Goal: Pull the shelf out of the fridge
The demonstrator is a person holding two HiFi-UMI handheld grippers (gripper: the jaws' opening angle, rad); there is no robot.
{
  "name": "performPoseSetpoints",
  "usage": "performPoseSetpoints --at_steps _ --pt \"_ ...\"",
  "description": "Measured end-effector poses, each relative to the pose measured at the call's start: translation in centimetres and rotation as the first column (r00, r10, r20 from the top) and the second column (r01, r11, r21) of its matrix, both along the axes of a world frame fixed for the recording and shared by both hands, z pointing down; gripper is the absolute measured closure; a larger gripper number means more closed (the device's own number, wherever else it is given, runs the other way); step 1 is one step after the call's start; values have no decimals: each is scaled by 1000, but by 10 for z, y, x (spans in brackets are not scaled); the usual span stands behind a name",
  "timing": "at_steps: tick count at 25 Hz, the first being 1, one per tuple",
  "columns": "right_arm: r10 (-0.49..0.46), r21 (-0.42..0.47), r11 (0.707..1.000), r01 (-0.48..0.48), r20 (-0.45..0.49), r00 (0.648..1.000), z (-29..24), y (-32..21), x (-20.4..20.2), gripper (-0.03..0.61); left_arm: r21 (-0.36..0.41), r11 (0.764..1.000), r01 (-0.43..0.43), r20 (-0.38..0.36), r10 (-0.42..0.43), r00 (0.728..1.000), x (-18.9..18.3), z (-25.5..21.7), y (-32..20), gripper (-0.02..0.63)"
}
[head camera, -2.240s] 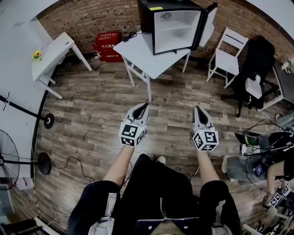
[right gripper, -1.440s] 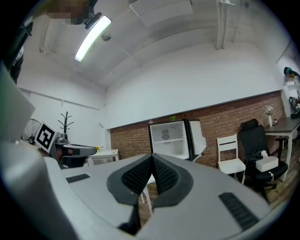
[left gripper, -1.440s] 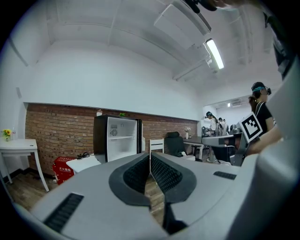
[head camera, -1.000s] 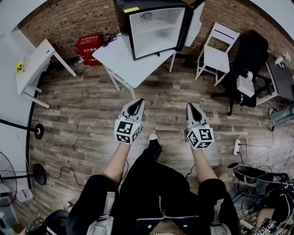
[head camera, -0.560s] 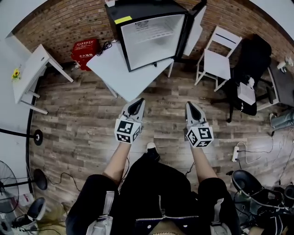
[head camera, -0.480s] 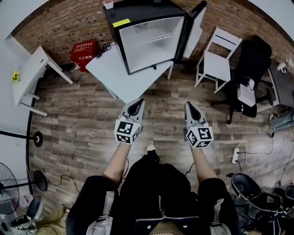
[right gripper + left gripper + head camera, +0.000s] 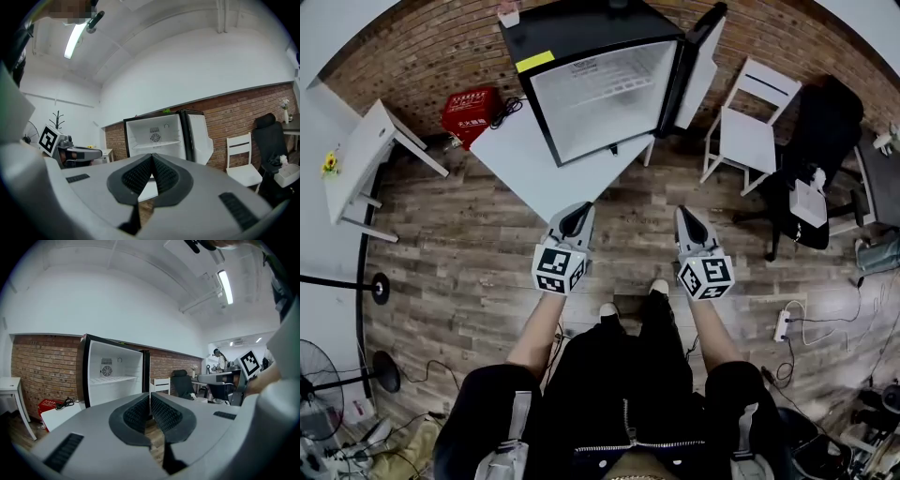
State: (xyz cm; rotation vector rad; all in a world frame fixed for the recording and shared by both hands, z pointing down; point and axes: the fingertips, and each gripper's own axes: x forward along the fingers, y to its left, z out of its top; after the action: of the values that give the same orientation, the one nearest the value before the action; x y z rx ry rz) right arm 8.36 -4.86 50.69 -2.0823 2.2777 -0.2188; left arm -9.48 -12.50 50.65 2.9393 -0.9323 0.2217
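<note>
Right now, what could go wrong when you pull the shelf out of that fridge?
Both the left gripper and right gripper are shut and empty; unopened, they might just bump the shelf. The fridge stands on a white table, so a hard tug could drag it. The table's corner points toward the person and could be bumped.

Fridge stands on table, shelf inside it, door open at fridge's right. Chair right of fridge, box left, side table further left. Left gripper and right gripper side by side before fridge, apart from it.
</note>
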Motion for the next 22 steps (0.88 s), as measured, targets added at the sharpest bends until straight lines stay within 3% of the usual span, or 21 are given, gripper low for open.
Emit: performPoseSetpoints --at_steps 5,12,22 --pt "-52 4 999 52 6 999 3 -41 21 574 -5 999 52 3 -52 999 19 3 -30 588" --pt "-194 20 981 194 5 981 -1 -122 50 574 0 985 175 6 -175 985 49 0 -82 588" --pt "-449 33 893 448 22 893 -21 -220 62 574 -6 912 411 -4 -411 912 70 -18 -134 588"
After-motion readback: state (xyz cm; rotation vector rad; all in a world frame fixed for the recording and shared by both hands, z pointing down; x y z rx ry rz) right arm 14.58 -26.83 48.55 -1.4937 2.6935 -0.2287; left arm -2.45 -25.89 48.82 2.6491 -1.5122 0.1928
